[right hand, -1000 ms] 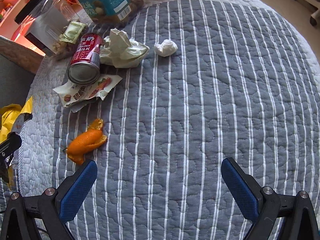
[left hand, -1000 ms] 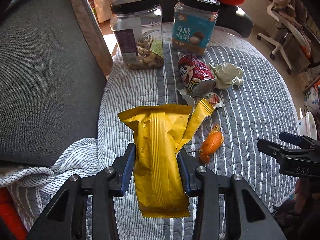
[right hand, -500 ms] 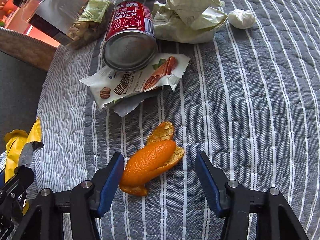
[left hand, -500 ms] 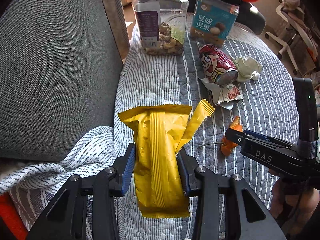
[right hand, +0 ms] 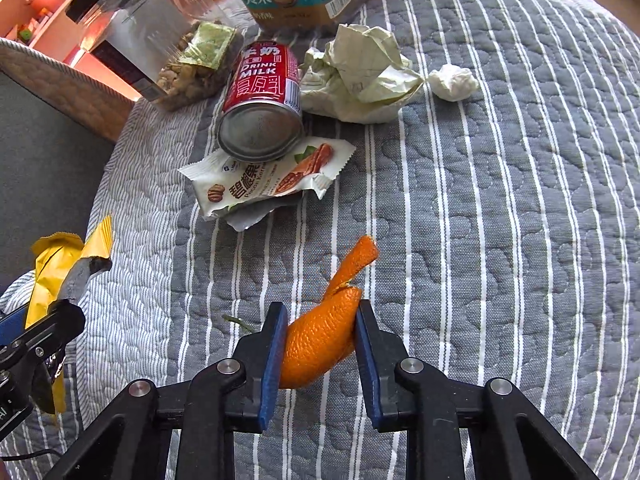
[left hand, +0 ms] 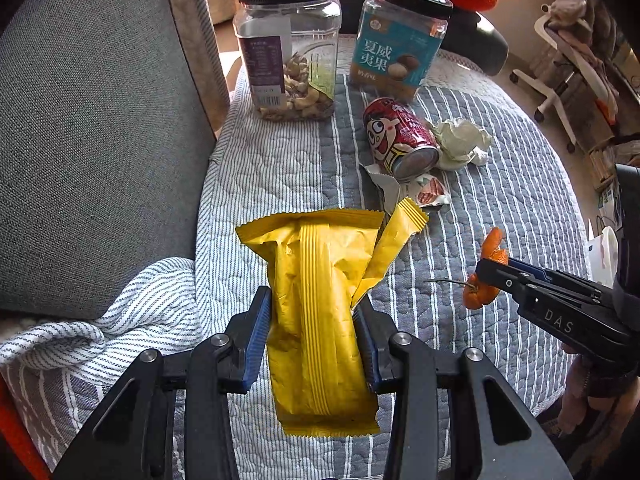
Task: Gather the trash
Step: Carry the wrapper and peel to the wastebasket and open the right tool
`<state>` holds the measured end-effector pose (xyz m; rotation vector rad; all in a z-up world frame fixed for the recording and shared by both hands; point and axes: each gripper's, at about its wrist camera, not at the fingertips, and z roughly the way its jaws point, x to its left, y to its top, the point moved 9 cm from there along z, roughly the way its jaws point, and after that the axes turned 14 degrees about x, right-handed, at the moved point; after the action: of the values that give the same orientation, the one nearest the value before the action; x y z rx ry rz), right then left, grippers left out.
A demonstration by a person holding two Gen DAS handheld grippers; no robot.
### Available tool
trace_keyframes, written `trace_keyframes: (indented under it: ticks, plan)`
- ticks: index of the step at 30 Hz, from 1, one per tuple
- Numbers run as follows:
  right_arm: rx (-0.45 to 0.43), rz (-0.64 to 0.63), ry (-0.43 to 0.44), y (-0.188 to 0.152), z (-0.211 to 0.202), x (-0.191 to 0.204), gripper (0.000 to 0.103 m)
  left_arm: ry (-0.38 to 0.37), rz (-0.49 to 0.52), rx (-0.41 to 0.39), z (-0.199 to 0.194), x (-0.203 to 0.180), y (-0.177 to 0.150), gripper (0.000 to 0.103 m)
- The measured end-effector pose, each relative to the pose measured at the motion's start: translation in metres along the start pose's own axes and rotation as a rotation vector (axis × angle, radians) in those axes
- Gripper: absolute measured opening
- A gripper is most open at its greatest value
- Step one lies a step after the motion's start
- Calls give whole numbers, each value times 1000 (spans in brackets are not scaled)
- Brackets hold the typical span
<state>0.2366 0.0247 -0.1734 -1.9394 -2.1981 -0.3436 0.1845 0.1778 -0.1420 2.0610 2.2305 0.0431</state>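
My left gripper (left hand: pixel 314 320) is shut on a yellow snack wrapper (left hand: pixel 320 304) and holds it above the striped quilted cloth (left hand: pixel 280 168). My right gripper (right hand: pixel 320 328) is shut on an orange peel (right hand: pixel 320 340), just above the cloth (right hand: pixel 500 240); the peel also shows in the left wrist view (left hand: pixel 486 276). On the cloth lie a red milk can (right hand: pixel 262 104) on its side, a white nut-snack wrapper (right hand: pixel 264 184) under it, a crumpled pale paper (right hand: pixel 364 76) and a small white tissue ball (right hand: pixel 454 82).
Two black-lidded jars stand at the back: a clear nut jar (left hand: pixel 290 48) and a teal-labelled jar (left hand: pixel 400 40). A grey sofa cushion (left hand: pixel 88 140) rises on the left. A striped blanket fold (left hand: pixel 120 312) lies at the lower left. A white chair (left hand: pixel 560 64) stands far right.
My right gripper moved in to the orange peel, closed on it and raised it slightly. The left gripper kept hold of the yellow wrapper and shifted a little.
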Motion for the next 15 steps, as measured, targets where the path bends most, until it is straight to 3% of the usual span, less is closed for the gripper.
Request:
trace_keyframes:
  ticks: [15]
  plan:
    - [-87,114,-86,-26,-75,-118,30,-49,82,-24,-9,-66,6,42]
